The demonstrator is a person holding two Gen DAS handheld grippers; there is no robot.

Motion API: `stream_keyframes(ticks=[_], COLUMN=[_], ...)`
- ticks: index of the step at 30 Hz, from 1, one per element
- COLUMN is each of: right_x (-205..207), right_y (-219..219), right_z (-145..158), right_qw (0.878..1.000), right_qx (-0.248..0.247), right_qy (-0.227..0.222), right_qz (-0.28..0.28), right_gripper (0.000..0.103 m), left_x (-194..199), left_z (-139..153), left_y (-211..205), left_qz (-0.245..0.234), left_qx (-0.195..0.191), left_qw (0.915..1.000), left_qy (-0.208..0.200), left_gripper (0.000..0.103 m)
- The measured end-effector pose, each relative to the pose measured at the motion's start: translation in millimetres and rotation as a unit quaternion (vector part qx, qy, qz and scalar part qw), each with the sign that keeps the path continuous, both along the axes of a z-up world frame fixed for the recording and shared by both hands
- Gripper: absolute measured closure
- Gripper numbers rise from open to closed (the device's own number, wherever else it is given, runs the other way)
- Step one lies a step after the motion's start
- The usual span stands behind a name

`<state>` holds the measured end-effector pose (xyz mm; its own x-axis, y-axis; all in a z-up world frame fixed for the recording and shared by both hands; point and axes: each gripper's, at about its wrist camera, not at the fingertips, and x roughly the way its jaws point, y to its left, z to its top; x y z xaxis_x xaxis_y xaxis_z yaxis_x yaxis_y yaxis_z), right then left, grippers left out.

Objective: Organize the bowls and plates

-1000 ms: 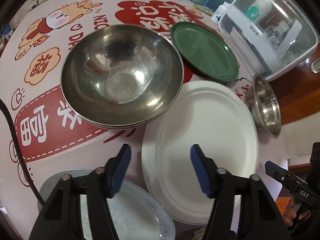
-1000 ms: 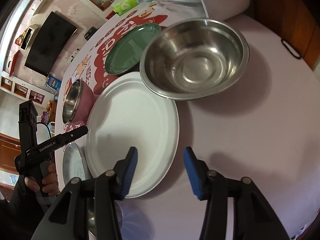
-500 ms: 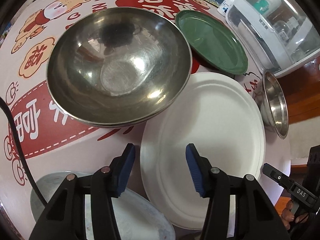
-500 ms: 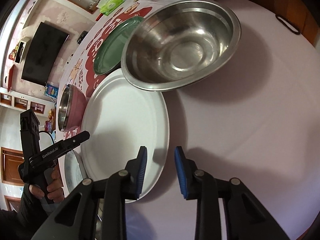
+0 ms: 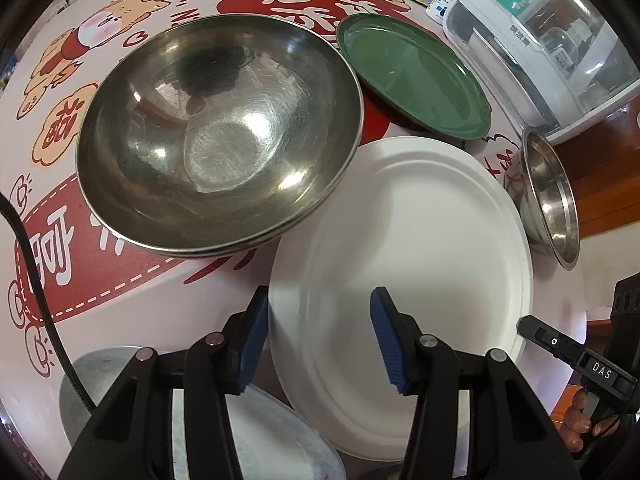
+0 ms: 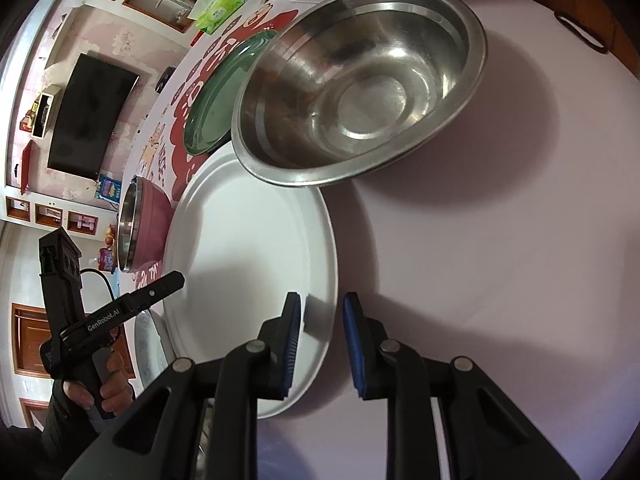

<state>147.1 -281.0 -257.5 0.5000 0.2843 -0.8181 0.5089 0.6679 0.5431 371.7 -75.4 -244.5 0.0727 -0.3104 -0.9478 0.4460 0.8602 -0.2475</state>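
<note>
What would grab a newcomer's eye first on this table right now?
Probably the big steel bowl, nested in another, on the red-printed tablecloth. Next, the white plate at centre, with both grippers straddling its rim: left gripper on one edge, right gripper on another, jaws just narrowed. Behind lies a green plate.

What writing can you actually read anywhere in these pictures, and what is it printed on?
"GenRobot.AI": on the left gripper, seen from the right wrist.
"DAS": on the right gripper, seen from the left wrist.
"福": in a cloud shape on the tablecloth.
Large white and red Chinese characters on the tablecloth: cut off or covered, not readable whole.
Labels on the clear container, small bottle and green packet: too small.
</note>
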Motion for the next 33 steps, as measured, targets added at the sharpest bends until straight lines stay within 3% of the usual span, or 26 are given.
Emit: stream_keyframes(ticks=[18, 33], right_x=[0.7, -12.5], right_y=[-4.2, -5.5], right_z=[-0.8, 23.9], right_qw=[1.0, 0.999], right_qx=[0.017, 0.016], right_qy=[-0.004, -0.041], right_qz=[-0.006, -0.022], right_gripper=[0.081, 0.081], left_x=[-6.4, -17.8], left_z=[4.5, 45.2], left_y=[5.0, 19.1], left_qz=[0.014, 0.043], left_qx=[0.003, -0.055], left_qw=[0.9999, 0.9972], left_qy=[-0.001, -0.028], left_gripper=[0.056, 0.056])
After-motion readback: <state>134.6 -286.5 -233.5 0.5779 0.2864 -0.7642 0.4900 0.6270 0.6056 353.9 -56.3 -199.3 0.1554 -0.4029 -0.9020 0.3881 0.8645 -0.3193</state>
